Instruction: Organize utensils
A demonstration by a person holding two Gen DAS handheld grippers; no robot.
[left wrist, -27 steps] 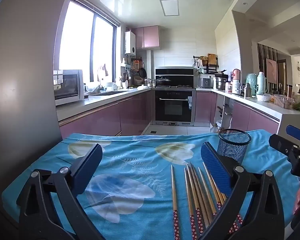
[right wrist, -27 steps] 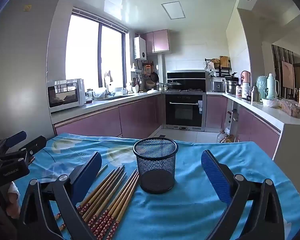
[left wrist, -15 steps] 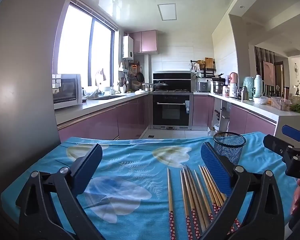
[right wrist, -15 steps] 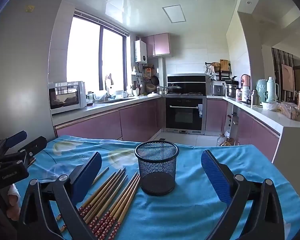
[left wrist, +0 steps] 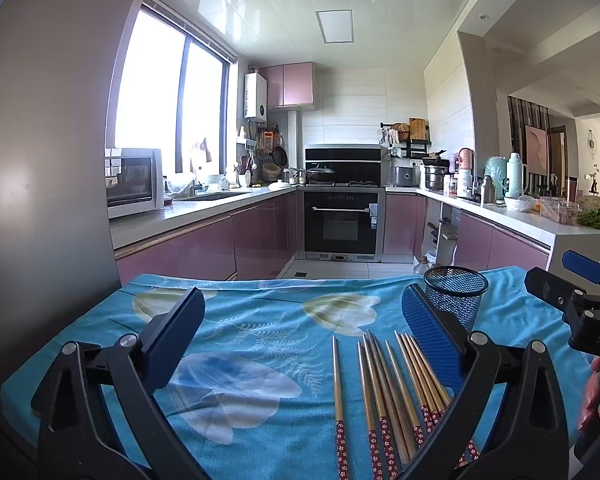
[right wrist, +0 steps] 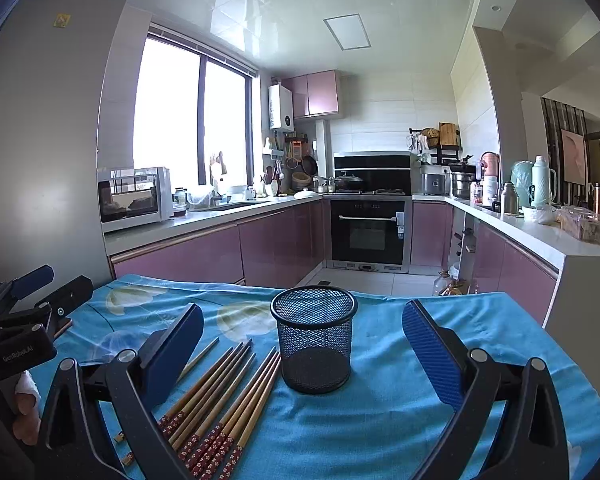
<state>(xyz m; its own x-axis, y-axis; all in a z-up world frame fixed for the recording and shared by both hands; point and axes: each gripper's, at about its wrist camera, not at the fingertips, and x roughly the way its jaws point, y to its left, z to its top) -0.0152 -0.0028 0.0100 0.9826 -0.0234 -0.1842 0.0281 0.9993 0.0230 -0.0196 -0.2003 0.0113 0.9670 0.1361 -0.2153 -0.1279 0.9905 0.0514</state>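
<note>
Left wrist view shows the change: the tablecloth sits lower in frame than a second ago and the chopsticks show less of their length, so I have tipped my view up a little without closing in on anything. My left gripper is spread wide and holds nothing; my right gripper is just as wide and equally bare. I judge the task has not really begun. On the right wrist view the chopsticks lie flat in a loose fan just left of the mesh cup, which stands upright with nothing in it that I can see
</note>
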